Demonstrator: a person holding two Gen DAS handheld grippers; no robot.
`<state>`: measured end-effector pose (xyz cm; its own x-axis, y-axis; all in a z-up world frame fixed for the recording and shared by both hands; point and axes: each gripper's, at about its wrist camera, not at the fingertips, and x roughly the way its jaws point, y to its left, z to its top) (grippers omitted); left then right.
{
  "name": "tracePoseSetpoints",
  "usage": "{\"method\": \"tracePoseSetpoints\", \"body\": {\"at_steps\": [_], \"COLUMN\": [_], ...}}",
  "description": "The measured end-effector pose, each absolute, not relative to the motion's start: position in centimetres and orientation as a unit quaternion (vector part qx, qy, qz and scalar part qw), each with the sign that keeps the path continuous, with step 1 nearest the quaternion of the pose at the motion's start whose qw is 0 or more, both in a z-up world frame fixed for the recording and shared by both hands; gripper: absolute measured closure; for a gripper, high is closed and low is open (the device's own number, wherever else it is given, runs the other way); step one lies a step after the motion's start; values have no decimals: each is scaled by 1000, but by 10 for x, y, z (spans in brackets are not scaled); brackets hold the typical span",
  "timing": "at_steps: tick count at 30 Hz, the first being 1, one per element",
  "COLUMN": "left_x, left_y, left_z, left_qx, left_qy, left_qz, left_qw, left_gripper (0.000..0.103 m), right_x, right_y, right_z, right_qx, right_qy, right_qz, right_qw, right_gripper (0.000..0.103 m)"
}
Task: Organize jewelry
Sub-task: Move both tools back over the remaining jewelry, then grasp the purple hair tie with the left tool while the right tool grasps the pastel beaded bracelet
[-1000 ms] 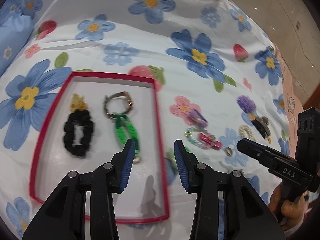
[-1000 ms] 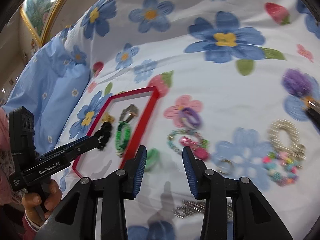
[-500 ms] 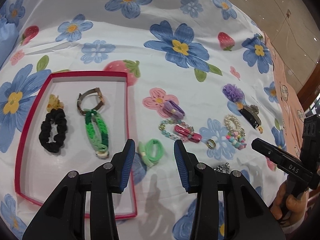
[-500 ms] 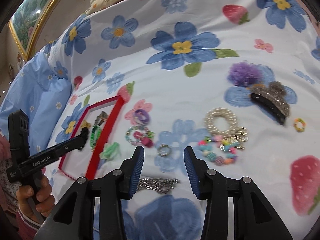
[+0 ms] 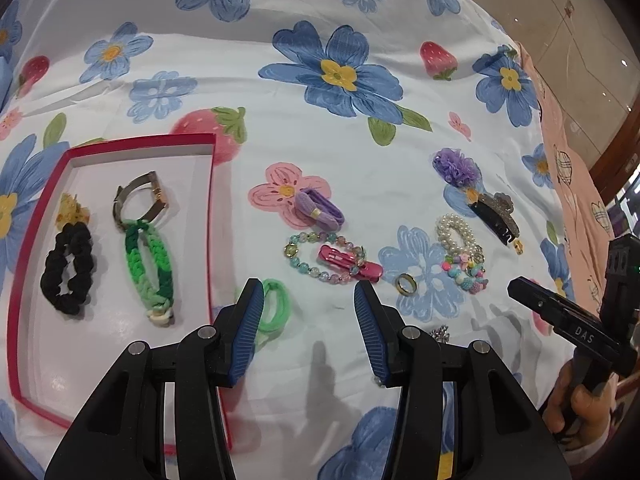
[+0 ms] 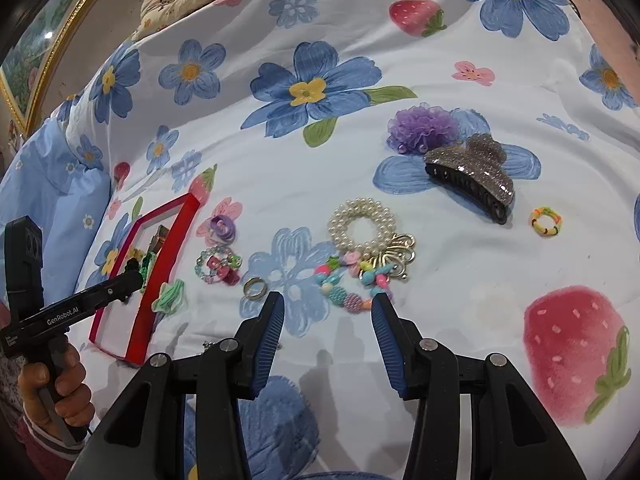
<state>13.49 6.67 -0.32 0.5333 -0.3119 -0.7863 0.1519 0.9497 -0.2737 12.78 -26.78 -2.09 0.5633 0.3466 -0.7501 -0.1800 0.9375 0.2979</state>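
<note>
The left gripper (image 5: 308, 300) hangs wide open over the flowery bedsheet (image 5: 280, 132), holding nothing; the right gripper (image 6: 328, 312) is wide open too (empty); the red tray (image 5: 210, 200) on the left holds a black scrunchie (image 5: 68, 268), a green braided bracelet (image 5: 150, 268) and a watch (image 5: 140, 200); a gold ring (image 6: 255, 289) lies near the right gripper.

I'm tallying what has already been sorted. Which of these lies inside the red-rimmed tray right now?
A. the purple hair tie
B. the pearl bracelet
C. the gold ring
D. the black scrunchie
D: the black scrunchie lies inside the red-rimmed tray, beside the green braided band, while the pearl bracelet, purple hair tie and gold ring lie out on the floral sheet.
</note>
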Motion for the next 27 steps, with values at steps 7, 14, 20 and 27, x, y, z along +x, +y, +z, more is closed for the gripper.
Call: {"method": "tracePoseSetpoints", "body": {"at_steps": [7, 14, 20, 27], "left_x": [155, 186, 221, 250], "left_y": [61, 47, 39, 33], "left_z": [-6, -14, -30, -55], "left_qx": [-87, -85, -92, -80], "left_qy": [472, 479, 494, 517], "left_qz": [-134, -137, -133, -128], "left_qw": [867, 863, 854, 842], "left_gripper": [57, 57, 57, 83], "right_x": [137, 142, 154, 163], "right_y": [-266, -261, -260, -252], "right_z": [-21, -36, -50, -64], "right_qx": [85, 56, 53, 42], "right_qy": [443, 456, 468, 478], "right_qz": [151, 143, 128, 122], "right_qw": [880, 876, 873, 869], "right_gripper": [56, 57, 57, 77]}}
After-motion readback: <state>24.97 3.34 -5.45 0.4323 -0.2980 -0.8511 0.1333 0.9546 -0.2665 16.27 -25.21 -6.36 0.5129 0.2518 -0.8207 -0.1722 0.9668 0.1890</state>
